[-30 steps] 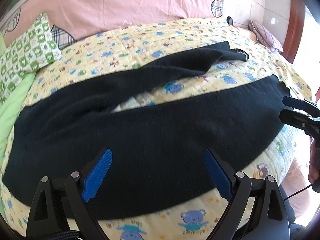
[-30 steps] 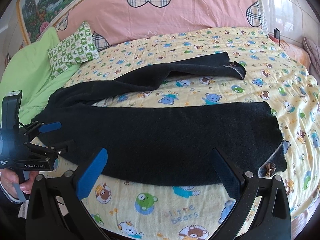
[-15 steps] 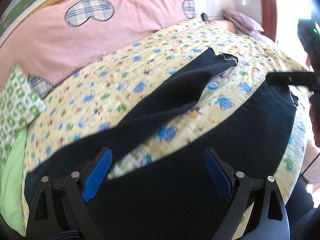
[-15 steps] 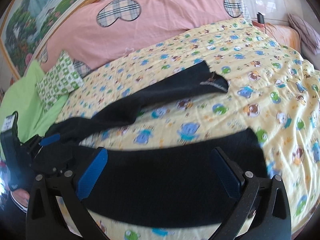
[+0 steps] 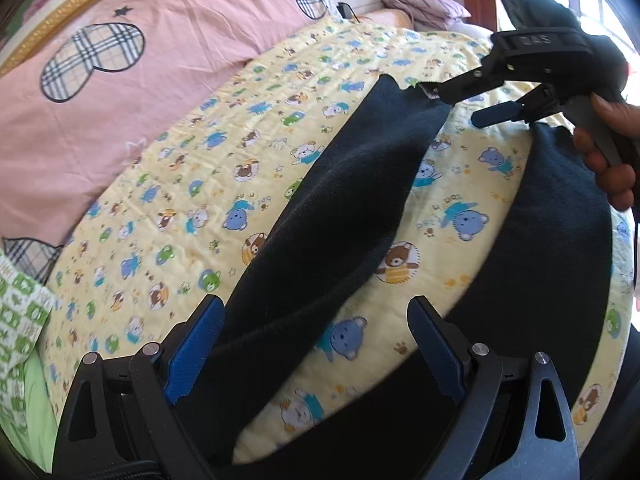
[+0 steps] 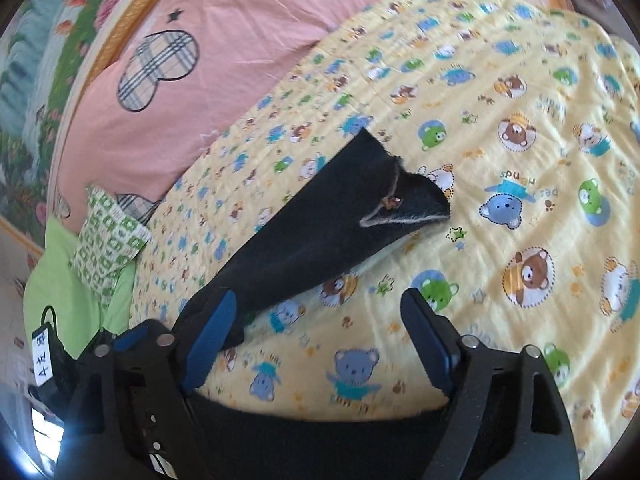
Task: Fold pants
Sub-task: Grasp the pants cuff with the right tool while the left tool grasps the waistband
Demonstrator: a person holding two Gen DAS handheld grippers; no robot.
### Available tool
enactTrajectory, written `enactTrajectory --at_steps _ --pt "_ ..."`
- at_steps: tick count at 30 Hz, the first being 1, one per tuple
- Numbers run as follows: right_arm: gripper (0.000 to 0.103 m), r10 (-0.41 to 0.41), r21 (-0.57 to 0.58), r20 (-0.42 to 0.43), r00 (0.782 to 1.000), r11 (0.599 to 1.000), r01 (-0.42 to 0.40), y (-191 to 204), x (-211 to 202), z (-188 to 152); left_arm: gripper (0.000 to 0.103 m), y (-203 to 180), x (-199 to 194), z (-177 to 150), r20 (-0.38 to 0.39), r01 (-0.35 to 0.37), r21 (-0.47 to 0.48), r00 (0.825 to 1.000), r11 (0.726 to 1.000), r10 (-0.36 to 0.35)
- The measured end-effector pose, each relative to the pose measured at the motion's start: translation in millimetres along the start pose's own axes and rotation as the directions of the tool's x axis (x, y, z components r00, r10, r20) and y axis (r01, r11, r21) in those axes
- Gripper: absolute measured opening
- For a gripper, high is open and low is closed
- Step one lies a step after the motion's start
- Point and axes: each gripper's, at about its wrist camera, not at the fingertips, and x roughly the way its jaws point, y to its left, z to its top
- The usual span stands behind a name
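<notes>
black pants lie spread on the bed's bear-print quilt, legs apart. left gripper spread and empty; right gripper, just narrowing, empty. best pinch the far leg's hem and waist end together

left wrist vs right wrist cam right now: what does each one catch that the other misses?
Left wrist only: the right gripper in a hand, jaws apart and just been closing, by the far leg's cuff; both pant legs.
Right wrist only: the painted headboard, a small ornament on the cuff.
Both: black pants, bear quilt, pink pillow.
</notes>
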Motion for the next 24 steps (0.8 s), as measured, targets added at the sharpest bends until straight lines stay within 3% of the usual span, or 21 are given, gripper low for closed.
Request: enactTrajectory --at_steps 6,7,9,11,13,17,24 --pt "0.063 -0.016 0.121 0.001 1.0 0.992 0.016 -24 20 17 0.085 3 25 0 -0.04 0.039 0.073 0.999 0.997 -0.036" --pt "0.061 -0.014 0.127 0.009 1.0 0.992 0.013 -26 21 20 0.076 4 30 -1 -0.051 0.053 0.079 0.998 0.995 -0.049" --pt "0.042 -0.01 0.127 0.016 1.0 0.992 0.008 -28 24 25 0.052 5 37 -2 -0.073 0.089 0.077 0.994 0.993 -0.084" --pt "0.026 0.005 0.126 0.02 1.0 0.992 -0.008 -30 28 28 0.022 8 41 -2 -0.085 0.117 0.059 0.99 0.991 -0.112" --pt "0.02 0.017 0.116 0.036 0.999 0.993 -0.021 -28 28 29 0.011 13 39 -3 -0.08 0.131 0.027 0.989 0.991 -0.128" --pt "0.01 0.022 0.075 0.072 0.997 0.997 -0.028 -18 17 27 0.007 29 22 -5 -0.028 0.153 -0.062 0.988 0.986 -0.155" --pt "0.009 0.063 0.016 0.089 0.994 0.998 -0.065 0 -18 20 0.007 39 -42 -17 0.085 0.172 -0.151 0.983 0.973 -0.16"
